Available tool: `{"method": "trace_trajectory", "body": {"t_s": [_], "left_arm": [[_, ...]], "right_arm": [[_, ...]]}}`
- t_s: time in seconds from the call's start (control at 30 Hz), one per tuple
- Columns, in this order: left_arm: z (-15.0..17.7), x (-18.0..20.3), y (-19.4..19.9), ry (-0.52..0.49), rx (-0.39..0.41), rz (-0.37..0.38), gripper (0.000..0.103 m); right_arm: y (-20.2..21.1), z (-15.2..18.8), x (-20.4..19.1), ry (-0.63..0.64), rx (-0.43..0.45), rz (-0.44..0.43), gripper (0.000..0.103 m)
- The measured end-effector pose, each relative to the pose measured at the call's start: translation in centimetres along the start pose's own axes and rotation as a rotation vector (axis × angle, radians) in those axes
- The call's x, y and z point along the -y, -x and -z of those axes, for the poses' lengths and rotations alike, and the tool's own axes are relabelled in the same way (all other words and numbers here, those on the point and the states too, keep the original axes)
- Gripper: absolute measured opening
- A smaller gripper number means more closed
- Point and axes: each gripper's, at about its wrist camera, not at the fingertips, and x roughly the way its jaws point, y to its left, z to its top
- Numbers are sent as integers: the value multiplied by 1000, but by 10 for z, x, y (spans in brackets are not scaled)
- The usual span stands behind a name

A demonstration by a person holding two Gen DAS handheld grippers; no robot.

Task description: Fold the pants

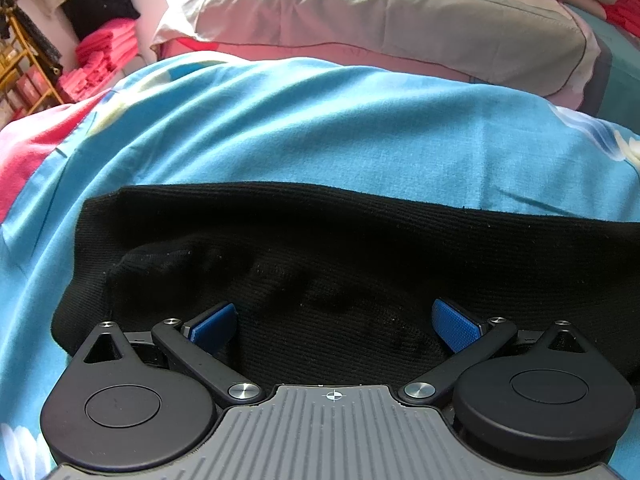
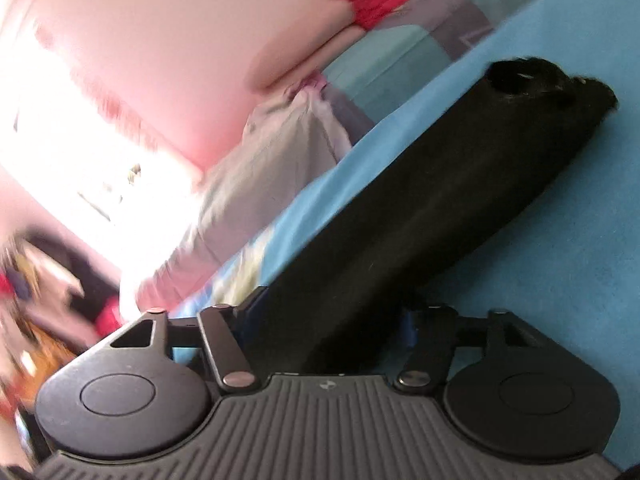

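Left wrist: pillow (image 1: 400,20) beyond pants (image 1: 320,248)

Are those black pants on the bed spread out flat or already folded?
Partly folded: the black pants lie as one long narrow strip on the blue bedsheet, with a second layer lying on top at one end.

Blue bedsheet (image 1: 320,128), pink wall (image 2: 160,40) — perhaps a bright window (image 2: 80,168).
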Motion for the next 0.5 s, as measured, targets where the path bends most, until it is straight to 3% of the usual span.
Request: {"method": "trace_trajectory", "body": {"t_s": [0.1,0.17,0.2,0.27,0.33,0.37,0.4,0.47,0.5], "left_arm": [[1,0,0,-1,5,-3,103],[1,0,1,4,5,-2,103],[1,0,1,3,4,-2,103],[1,0,1,-2,3,-2,103],[0,0,1,-4,2,2,103],[0,0,1,-5,2,10,103],[1,1,0,-8,2,12,103],[1,3,0,-19,11,1,103],[1,3,0,-19,13,1,103]], "right_arm": [[-6,-6,19,-196,44,4,34],[-9,-4,18,-211,43,18,29],[-10,-5,15,-191,16,31,19],[-3,-13,14,-168,-16,55,17],[15,-22,19,-108,82,88,16],[15,-24,33,-184,79,131,16],[12,-23,40,-223,80,109,16],[10,-19,22,-112,72,154,18],[9,-17,15,-92,66,160,26]]}}
